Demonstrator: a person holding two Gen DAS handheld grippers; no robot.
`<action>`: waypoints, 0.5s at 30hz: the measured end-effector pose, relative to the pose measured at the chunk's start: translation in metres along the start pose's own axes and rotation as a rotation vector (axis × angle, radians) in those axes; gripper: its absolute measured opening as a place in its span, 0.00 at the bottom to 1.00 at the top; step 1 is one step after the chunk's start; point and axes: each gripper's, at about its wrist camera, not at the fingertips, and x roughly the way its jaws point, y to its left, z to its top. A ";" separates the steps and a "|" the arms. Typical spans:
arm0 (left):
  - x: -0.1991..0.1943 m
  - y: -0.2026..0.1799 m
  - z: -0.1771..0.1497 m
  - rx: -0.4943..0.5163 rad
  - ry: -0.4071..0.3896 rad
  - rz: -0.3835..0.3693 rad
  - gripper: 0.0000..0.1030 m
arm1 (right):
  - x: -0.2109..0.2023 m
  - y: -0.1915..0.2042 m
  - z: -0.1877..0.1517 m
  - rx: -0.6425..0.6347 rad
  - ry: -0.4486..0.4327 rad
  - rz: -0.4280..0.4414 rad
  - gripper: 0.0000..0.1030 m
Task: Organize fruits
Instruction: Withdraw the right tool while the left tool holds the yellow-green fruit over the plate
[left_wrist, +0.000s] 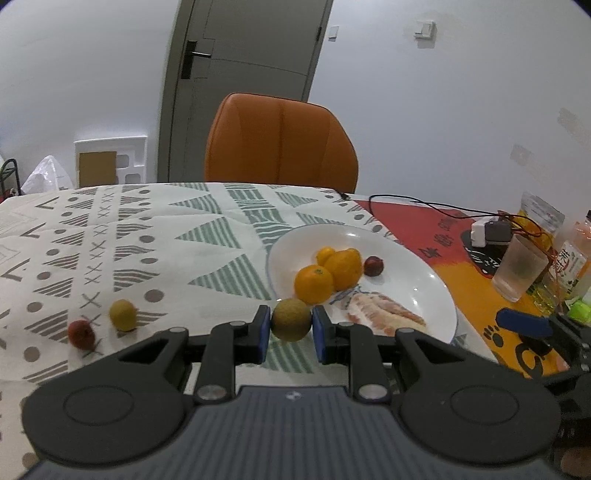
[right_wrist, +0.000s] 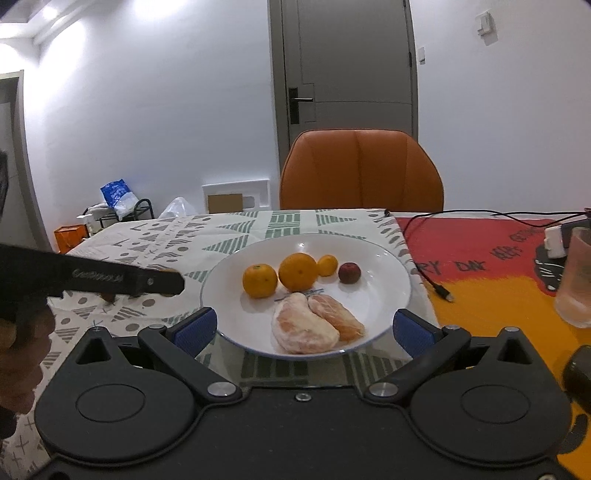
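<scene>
While its dull, greenish-brown round fruit (left_wrist: 291, 319) hangs just before the white plate (left_wrist: 424, 291), the left tongs (left_wrist: 290, 334) are clamped on it. The right tongs (right_wrist: 304, 330) stand wide apart, empty, straddling the plate's near rim. Bare tabletop (left_wrist: 147, 236) lies left of the plate.

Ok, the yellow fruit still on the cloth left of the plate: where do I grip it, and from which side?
Grip the yellow fruit across its middle, at its widest, coming from above and the near side. It is small and round, so a pinch off centre would likely squirt it away. Set the fingers front and back: the red fruit sits close on its left.
</scene>
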 end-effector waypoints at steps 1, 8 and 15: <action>0.001 -0.003 0.001 0.004 -0.001 -0.004 0.22 | -0.002 -0.001 -0.001 -0.003 0.001 -0.001 1.00; 0.011 -0.022 0.002 0.029 0.006 -0.037 0.22 | -0.013 -0.005 -0.009 -0.020 0.044 -0.020 1.00; 0.018 -0.034 0.002 0.054 0.010 -0.044 0.22 | -0.022 -0.013 -0.017 0.006 0.049 -0.030 1.00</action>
